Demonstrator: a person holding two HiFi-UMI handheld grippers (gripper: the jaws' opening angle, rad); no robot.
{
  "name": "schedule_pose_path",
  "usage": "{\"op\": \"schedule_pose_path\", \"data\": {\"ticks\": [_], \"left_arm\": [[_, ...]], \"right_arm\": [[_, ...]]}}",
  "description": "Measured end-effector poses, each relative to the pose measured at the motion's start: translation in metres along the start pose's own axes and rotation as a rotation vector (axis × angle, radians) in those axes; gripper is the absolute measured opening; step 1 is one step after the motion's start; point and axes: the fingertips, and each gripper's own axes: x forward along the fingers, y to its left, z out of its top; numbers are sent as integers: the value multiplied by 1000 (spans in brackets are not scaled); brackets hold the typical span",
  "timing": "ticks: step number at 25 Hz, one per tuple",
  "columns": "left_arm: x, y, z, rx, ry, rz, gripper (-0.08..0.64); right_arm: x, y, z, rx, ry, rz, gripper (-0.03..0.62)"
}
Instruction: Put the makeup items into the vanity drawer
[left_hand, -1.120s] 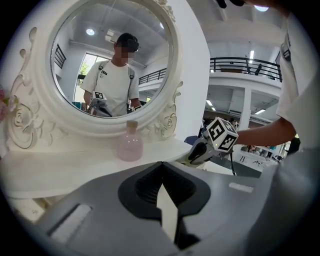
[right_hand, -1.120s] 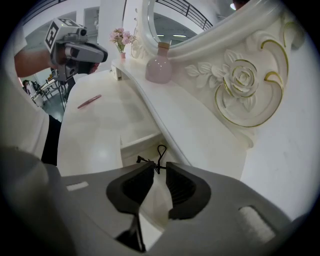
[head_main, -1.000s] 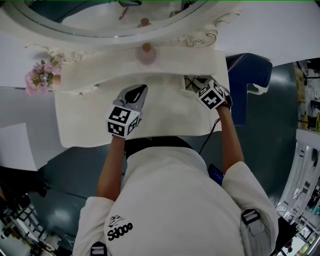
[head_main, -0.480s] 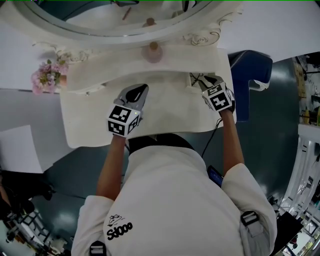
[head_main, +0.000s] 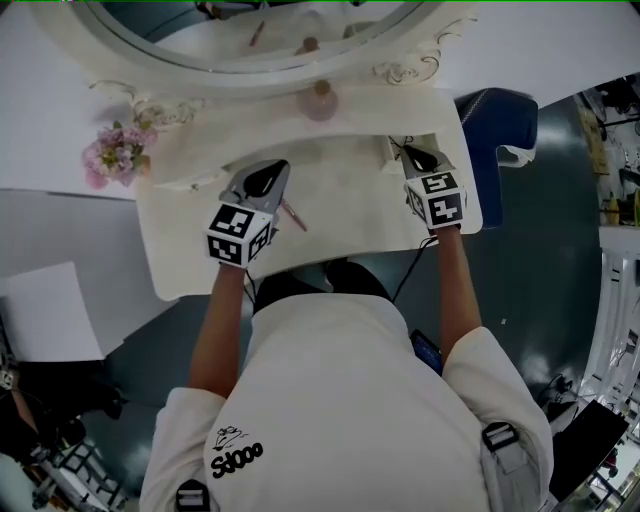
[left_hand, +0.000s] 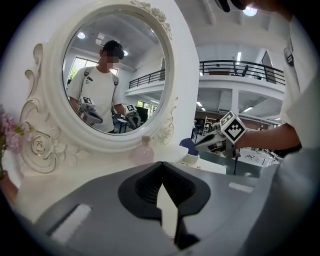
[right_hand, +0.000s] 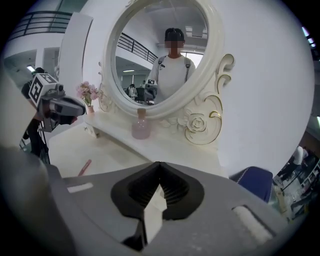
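Note:
A thin pink makeup pencil lies on the white vanity top. Just left of it hovers my left gripper, shut with nothing in it. My right gripper is over the vanity's right end. Its jaws have just been closing and now meet with nothing between them. A pink round bottle stands on the raised shelf below the oval mirror. I cannot make out the drawer.
Pink flowers stand at the shelf's left end. A blue chair is close to the vanity's right side. The mirror's carved frame rises behind the shelf. The person's body is against the front edge.
Both grippers have risen off the vanity top. The right one pulled back from the right end of the shelf and rolled. The pink pencil now shows beside the left gripper.

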Motion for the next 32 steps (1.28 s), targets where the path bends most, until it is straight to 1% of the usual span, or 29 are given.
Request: {"op": "schedule_pose_path", "data": {"ticks": [5, 9, 12, 16, 20, 25, 29, 32], "left_arm": [[-27, 8, -1, 8, -8, -5, 18], [-50, 18, -13, 4, 1, -4, 18], [-66, 26, -27, -8, 11, -1, 18], [-82, 33, -51, -31, 37, -7, 18], [-97, 35, -76, -42, 68, -26, 18], [-116, 43, -103, -71, 104, -18, 18], [-129, 47, -116, -80, 122, -9, 18], [-133, 49, -124, -83, 133, -7, 18]], "right_arm": [[-8, 39, 8, -3, 3, 14, 3], [-9, 78, 9, 1, 10, 34, 3], [-5, 113, 10, -7, 14, 77, 3], [3, 162, 5, -8, 24, 152, 36], [16, 207, -11, -13, 70, 213, 69], [34, 248, -37, -3, 140, 262, 97], [49, 267, -60, -5, 198, 278, 104], [58, 274, -76, 8, 235, 268, 104]]}}
